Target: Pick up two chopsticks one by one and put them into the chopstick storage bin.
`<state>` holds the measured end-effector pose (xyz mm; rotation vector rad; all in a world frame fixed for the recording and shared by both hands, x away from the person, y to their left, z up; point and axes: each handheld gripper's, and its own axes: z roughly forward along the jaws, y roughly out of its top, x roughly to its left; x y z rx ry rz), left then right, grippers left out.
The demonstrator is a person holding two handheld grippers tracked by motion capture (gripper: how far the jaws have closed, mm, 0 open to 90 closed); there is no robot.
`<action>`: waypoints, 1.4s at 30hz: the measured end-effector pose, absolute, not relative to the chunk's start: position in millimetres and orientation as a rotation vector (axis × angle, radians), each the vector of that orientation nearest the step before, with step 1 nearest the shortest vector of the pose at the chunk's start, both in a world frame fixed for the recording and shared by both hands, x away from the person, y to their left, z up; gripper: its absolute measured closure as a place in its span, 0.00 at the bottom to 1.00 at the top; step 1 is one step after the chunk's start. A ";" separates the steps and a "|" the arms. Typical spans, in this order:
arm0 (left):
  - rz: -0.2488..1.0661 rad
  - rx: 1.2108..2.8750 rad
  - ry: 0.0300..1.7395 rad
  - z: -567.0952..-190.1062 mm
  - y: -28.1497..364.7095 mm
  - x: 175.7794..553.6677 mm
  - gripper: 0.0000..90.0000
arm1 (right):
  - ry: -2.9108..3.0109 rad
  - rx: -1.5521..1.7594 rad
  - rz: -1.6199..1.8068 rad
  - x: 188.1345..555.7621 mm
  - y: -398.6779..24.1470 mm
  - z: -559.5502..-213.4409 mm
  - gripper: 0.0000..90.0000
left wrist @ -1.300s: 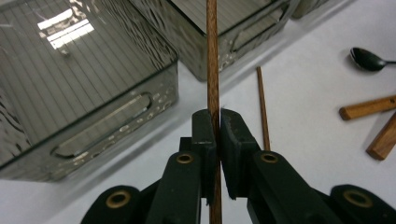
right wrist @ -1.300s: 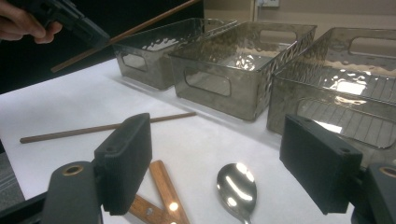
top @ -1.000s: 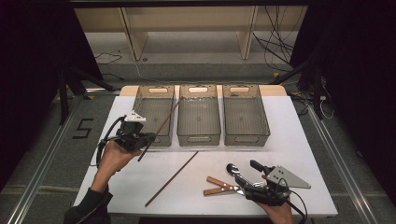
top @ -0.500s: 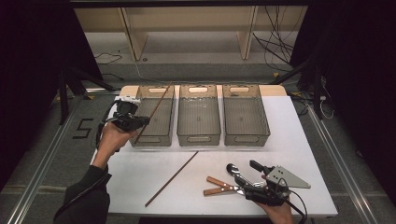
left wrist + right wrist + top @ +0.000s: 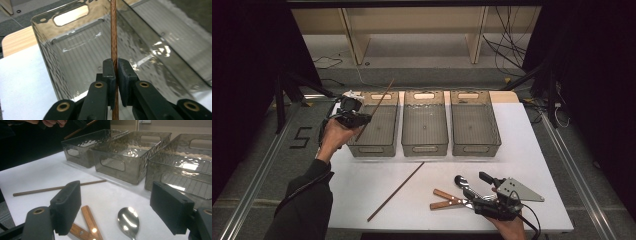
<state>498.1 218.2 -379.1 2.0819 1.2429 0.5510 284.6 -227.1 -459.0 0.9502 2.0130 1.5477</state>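
My left gripper (image 5: 356, 118) is shut on a thin brown wooden stick (image 5: 378, 106) and holds it slanted over the near left corner of the left smoky plastic bin (image 5: 373, 149). In the left gripper view the stick (image 5: 114, 32) runs straight up between the pressed pads (image 5: 114, 68), above the bin's ribbed floor (image 5: 82, 62). A second stick (image 5: 397, 191) lies on the white table. My right gripper (image 5: 477, 187) rests open at the front right. A metal spoon (image 5: 128, 221) and two wooden handles (image 5: 91, 221) lie between and below its jaws, untouched.
Three smoky bins stand in a row at the back; the middle bin (image 5: 424, 149) and right bin (image 5: 476, 149) hold nothing. The white table top (image 5: 362, 175) drops off to dark floor at left and right. Shelving legs and cables stand beyond the table.
My left hand has carried the stick away from me and to the left, from in front of the left bin to over its left side. The right gripper has stayed put.
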 end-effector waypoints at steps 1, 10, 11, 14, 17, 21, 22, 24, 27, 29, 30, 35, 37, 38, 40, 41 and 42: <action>0.560 2.085 1.247 -381.1 218.8 501.1 0.94 | 2.014 0.950 1.548 284.8 -227.0 -459.1 0.28; 0.574 2.094 1.289 -396.6 226.5 514.5 0.94 | 2.020 0.953 1.552 285.6 -226.4 -460.1 0.28; 0.572 2.100 1.291 -397.8 226.6 515.1 0.94 | 2.021 0.954 1.551 285.6 -226.4 -460.1 0.28; 0.568 2.106 1.297 -402.1 226.5 516.0 0.94 | 2.019 0.953 1.553 285.6 -226.1 -460.2 0.28; 0.568 2.123 1.297 -407.0 225.7 515.8 0.94 | 2.020 0.954 1.553 285.6 -226.3 -460.3 0.28; 0.558 2.130 1.316 -412.7 225.9 517.4 0.94 | 2.019 0.953 1.556 285.6 -226.0 -460.3 0.28; 0.550 2.138 1.321 -414.6 225.8 518.2 0.93 | 2.022 0.951 1.554 285.5 -225.9 -460.3 0.28; 0.539 2.155 1.322 -416.3 224.6 517.8 0.93 | 2.024 0.948 1.553 285.3 -225.8 -460.1 0.29; 0.531 2.168 1.343 -418.0 224.2 518.1 0.93 | 2.022 0.952 1.555 285.7 -225.9 -460.4 0.28; 0.525 2.168 1.352 -419.2 224.1 518.3 0.91 | 2.025 0.949 1.554 285.6 -226.0 -460.4 0.28; 0.522 2.170 1.358 -419.7 223.4 518.0 0.85 | 2.025 0.945 1.553 285.2 -225.8 -460.0 0.28; 0.478 2.148 1.346 -412.8 220.7 512.5 0.71 | 2.024 0.948 1.556 285.3 -226.0 -460.2 0.28; 0.459 2.123 1.330 -404.7 218.7 505.8 0.58 | 2.023 0.946 1.556 285.4 -226.0 -460.1 0.29; 0.459 2.123 1.330 -404.7 218.7 505.8 0.56 | 2.024 0.946 1.554 285.3 -225.8 -460.0 0.28; 0.443 2.099 1.324 -399.3 216.8 499.1 0.49 | 2.025 0.943 1.555 285.1 -225.8 -460.0 0.28; 0.441 2.092 1.321 -397.5 216.0 496.1 0.49 | 2.025 0.943 1.555 285.1 -225.8 -460.0 0.28; 0.428 2.087 1.315 -395.2 215.1 491.9 0.46 | 2.023 0.943 1.555 285.1 -225.7 -459.9 0.28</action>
